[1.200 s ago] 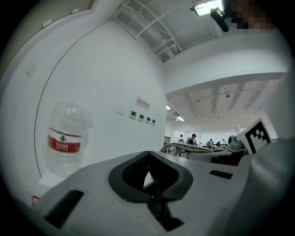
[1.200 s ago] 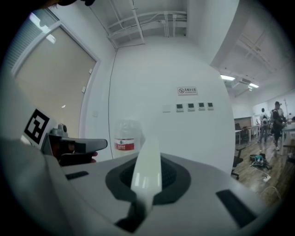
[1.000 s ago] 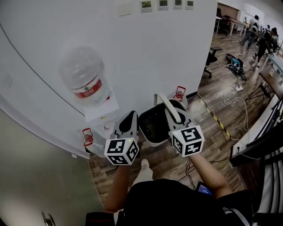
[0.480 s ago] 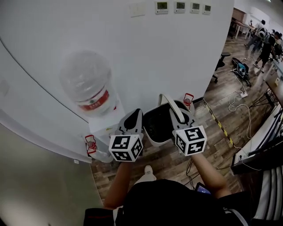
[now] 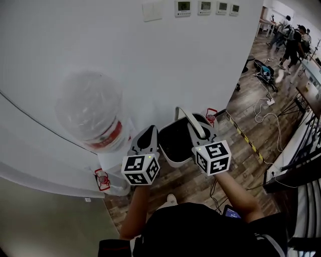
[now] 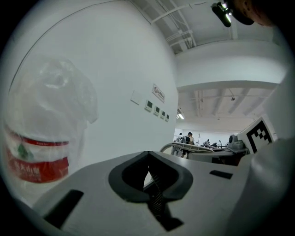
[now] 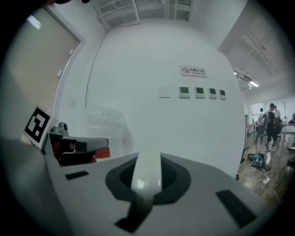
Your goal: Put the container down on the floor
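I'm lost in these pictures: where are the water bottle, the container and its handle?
water bottle (image 5: 90, 106), head view: its clear plastic body.
container (image 5: 173, 159), head view: its white outer wall.
handle (image 7: 146, 174), right gripper view: middle of the white strip.

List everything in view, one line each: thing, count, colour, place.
container: one, white with a dark inside, held above the floor; its white handle is raised
water bottle: one, clear with a red label, upturned on the white dispenser at left
small red-and-white items: two, by the wall's foot
wall panels: four, pale with dark screens, high on the wall
floor: brown wood
striped tape: one, yellow-black, on the floor, right
cables: pale, on the floor, right
people: several, far right
left gripper: grey, shut, apparently on the container's left rim
right gripper: grey, shut on the handle
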Tool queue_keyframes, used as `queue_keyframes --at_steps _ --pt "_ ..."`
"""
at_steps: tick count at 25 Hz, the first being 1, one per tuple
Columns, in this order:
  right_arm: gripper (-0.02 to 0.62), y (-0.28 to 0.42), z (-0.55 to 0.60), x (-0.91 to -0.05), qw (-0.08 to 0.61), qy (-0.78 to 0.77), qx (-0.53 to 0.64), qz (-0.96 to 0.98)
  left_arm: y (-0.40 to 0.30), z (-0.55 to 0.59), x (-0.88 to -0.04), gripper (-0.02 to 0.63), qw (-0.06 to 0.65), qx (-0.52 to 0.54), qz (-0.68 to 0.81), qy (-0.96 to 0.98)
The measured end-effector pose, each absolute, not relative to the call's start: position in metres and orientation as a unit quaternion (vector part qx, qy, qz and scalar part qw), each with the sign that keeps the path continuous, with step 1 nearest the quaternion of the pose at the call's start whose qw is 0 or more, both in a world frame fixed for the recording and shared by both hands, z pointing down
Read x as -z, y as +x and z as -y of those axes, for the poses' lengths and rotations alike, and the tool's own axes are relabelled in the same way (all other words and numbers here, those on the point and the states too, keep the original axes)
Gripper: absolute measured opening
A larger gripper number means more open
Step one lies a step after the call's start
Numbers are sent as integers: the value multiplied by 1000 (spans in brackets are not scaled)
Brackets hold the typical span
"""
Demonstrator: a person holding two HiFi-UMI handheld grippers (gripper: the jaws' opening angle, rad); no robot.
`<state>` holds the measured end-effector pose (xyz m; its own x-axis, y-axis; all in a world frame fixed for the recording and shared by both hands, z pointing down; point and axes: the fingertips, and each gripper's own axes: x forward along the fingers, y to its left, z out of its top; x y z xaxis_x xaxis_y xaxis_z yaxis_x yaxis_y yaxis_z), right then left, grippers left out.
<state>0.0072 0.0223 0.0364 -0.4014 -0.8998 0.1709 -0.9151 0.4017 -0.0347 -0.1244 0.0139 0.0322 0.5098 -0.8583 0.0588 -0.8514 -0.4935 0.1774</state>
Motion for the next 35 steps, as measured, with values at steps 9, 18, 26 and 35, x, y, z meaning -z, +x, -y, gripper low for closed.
queue_keyframes --at_steps 9,18,26,35 --pt "29 -6 17 -43 66 567 -67 819 -130 29 -41 17 125 24 459 879" --pt "29 2 28 -58 81 578 -82 808 -111 44 -49 17 126 10 442 888" --pt "29 7 43 -75 90 572 -98 809 -107 58 -66 17 137 -3 448 883" --pt "29 16 78 -96 102 552 -116 820 -99 87 -93 17 156 -16 471 868"
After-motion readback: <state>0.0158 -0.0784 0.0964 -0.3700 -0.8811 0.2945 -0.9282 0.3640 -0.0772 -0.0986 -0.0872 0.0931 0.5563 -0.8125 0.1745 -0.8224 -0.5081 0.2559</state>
